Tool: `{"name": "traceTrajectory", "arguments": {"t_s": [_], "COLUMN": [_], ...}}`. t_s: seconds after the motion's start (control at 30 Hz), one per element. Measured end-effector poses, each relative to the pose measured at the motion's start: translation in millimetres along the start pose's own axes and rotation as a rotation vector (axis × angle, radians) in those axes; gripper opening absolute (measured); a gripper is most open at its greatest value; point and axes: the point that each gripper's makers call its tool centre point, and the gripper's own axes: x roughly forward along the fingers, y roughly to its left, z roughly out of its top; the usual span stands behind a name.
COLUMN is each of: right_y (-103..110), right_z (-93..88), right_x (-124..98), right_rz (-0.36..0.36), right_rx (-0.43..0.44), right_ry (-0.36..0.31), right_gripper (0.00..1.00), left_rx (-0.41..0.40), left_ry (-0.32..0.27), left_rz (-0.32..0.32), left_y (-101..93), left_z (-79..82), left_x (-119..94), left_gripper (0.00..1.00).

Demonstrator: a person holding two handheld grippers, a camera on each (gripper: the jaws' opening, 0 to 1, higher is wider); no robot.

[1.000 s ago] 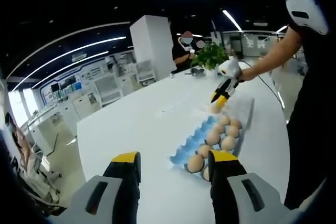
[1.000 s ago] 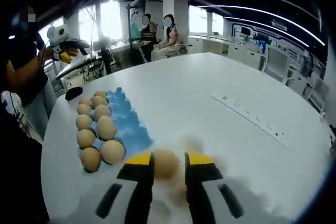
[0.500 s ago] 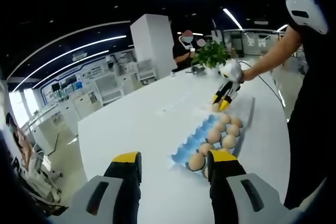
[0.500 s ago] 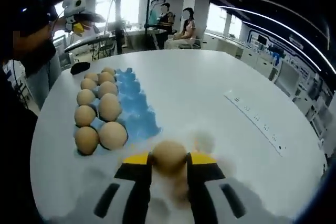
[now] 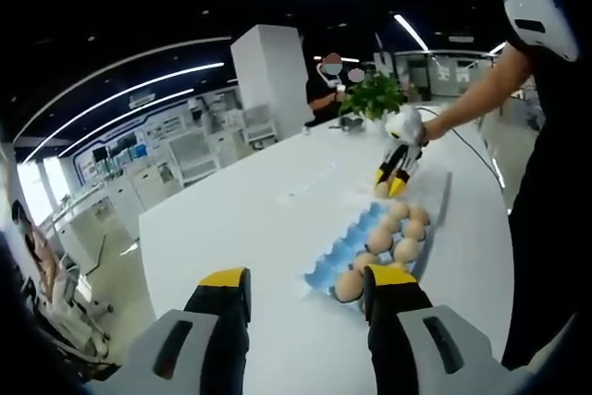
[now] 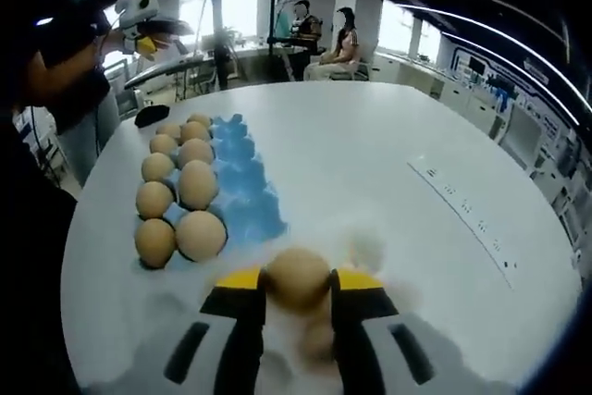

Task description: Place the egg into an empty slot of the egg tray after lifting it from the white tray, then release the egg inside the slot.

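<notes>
- In the right gripper view, a tan egg (image 6: 296, 277) is clamped between the yellow-tipped jaws of the right gripper (image 6: 296, 286), just near of the blue egg tray (image 6: 242, 193).
- In that view the egg appears smooth and rounded; the white tray (image 6: 370, 256) below it is blurred.
- In the left gripper view, the left gripper (image 5: 305, 295) is seen with jaws wide apart and nothing between them, above the white table (image 5: 240, 228).
- There the right gripper is seen far off with the egg, beyond the egg tray's far end.

white tray (image 6: 370, 252) blurred, egg tray (image 5: 365, 279) partly behind left hand-held gripper (image 5: 305, 286)
</notes>
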Motion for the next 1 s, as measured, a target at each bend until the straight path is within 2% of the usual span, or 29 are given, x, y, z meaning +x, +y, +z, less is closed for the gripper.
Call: {"name": "traceTrajectory", "arguments": {"t_s": [0.07, 0.1, 0.13, 0.2, 0.27, 0.43, 0.63, 0.8, 1.0], "right_y": [0.8, 2.5, 2.2, 2.7, 1.2, 0.6, 2.1, -0.2, -3.9], "right_z": [0.2, 1.9, 2.1, 1.7, 2.5, 1.1, 0.6, 3.6, 24.1], "right_x": [1.2, 2.3, 3.5, 3.7, 5.2, 5.8, 4.6, -1.4, -17.4], "right_rz": [0.014, 0.031, 0.032, 0.048, 0.064, 0.088, 0.068, 0.017, -0.011], "right_rx": [-0.073, -0.113, -0.085, -0.103, -0.081, -0.063, -0.057, -0.014, -0.007], "right_ry": [0.045, 0.048, 0.066, 0.097, 0.116, 0.138, 0.134, 0.086, 0.015], "right_gripper": [0.28, 0.28, 0.29, 0.29, 0.29, 0.29, 0.27, 0.26, 0.27], "left_rx": [0.002, 0.003, 0.003, 0.001, -0.002, -0.003, -0.006, -0.003, -0.002], "left_ry": [-0.002, -0.003, -0.004, -0.005, -0.001, -0.007, -0.012, -0.012, -0.014], "left_rz": [-0.001, 0.0, 0.0, -0.001, -0.002, 0.005, 0.009, 0.012, 0.015], "left_y": [-0.4, -0.3, -0.5, -0.9, -1.1, -0.7, -0.2, 0.4, 1.4], "left_z": [0.8, 1.0, 1.3, 1.3, 0.4, 0.3, 1.3, 2.4, 2.3], "left_x": [0.4, 0.6, 0.9, 1.4, 1.9, 0.8, 0.3, -0.2, -1.2], "left_gripper": [0.49, 0.48, 0.48, 0.48, 0.48, 0.47, 0.46, 0.46, 0.46]}}
